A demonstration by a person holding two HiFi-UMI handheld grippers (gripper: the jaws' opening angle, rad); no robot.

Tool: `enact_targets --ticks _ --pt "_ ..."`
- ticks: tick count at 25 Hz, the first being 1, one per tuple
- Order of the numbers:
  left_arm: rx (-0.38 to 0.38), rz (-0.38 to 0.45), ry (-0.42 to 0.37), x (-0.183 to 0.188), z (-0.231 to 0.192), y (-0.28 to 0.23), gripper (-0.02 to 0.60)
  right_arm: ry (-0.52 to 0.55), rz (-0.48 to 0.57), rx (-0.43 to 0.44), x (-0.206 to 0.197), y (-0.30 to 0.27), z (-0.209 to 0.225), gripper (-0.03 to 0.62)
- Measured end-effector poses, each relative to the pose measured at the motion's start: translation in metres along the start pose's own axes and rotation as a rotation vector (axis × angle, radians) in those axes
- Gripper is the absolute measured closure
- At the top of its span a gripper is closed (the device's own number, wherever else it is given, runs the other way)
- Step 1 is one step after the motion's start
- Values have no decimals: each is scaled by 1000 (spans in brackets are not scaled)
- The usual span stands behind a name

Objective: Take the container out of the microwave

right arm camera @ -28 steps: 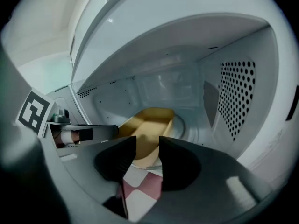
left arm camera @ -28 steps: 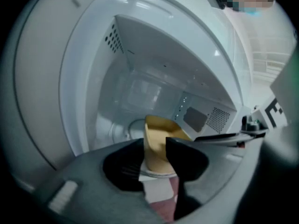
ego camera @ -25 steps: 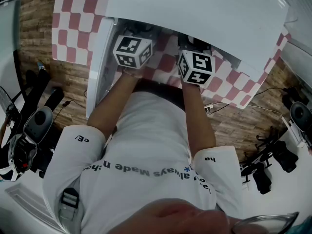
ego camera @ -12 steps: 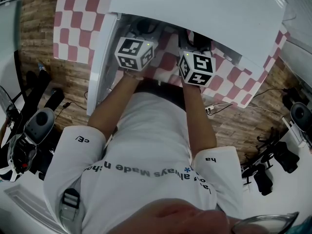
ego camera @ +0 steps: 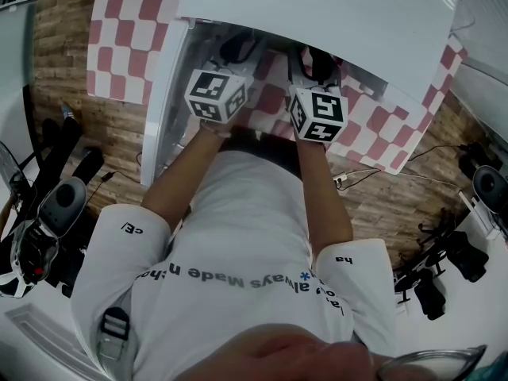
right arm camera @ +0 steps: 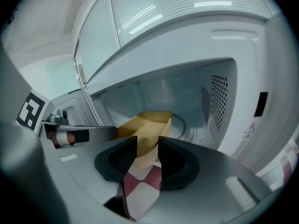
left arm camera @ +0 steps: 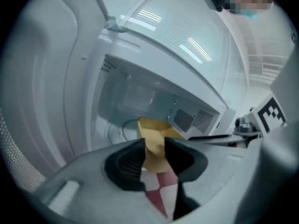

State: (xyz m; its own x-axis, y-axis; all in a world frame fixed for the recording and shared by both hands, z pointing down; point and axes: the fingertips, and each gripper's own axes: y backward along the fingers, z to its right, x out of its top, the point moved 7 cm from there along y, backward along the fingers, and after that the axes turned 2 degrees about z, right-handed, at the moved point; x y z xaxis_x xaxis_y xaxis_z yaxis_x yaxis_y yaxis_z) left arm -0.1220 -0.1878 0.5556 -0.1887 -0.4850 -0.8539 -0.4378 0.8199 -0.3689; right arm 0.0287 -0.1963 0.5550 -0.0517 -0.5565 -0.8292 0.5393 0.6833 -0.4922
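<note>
My left gripper [left arm camera: 154, 149] is clamped on the near left wall of the yellow container [left arm camera: 150, 127]. Its jaws have just been closing, and the yellow fills the whole gap between the pads. My right gripper [right arm camera: 147, 149] is clenched on the container's near right corner in the same way, its jaws also just drawn in on it. So the container sits between my 2 grippers at the mouth of the white microwave [right arm camera: 196, 41], with its far end inside the cavity. I cannot tell whether its base rests on the floor of the oven. The microwave door [ego camera: 161, 109] stands swung open on my left. Below both pairs of jaws shows the red-and-white checked cloth [right arm camera: 140, 190] covering the desk.
</note>
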Motion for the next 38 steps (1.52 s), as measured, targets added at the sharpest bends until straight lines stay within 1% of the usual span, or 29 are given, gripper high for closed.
enact_targets --ticks 12,23,38 --pt "-6 -3 -11 -8 21 20 449 31 8 23 -5 24 -2 456" --pt "-20 -31 -25 -16 40 37 449 56 3 42 -14 51 -5 457" --pt "-65 -83 -55 -26 67 56 449 73 -21 54 -25 83 -3 461"
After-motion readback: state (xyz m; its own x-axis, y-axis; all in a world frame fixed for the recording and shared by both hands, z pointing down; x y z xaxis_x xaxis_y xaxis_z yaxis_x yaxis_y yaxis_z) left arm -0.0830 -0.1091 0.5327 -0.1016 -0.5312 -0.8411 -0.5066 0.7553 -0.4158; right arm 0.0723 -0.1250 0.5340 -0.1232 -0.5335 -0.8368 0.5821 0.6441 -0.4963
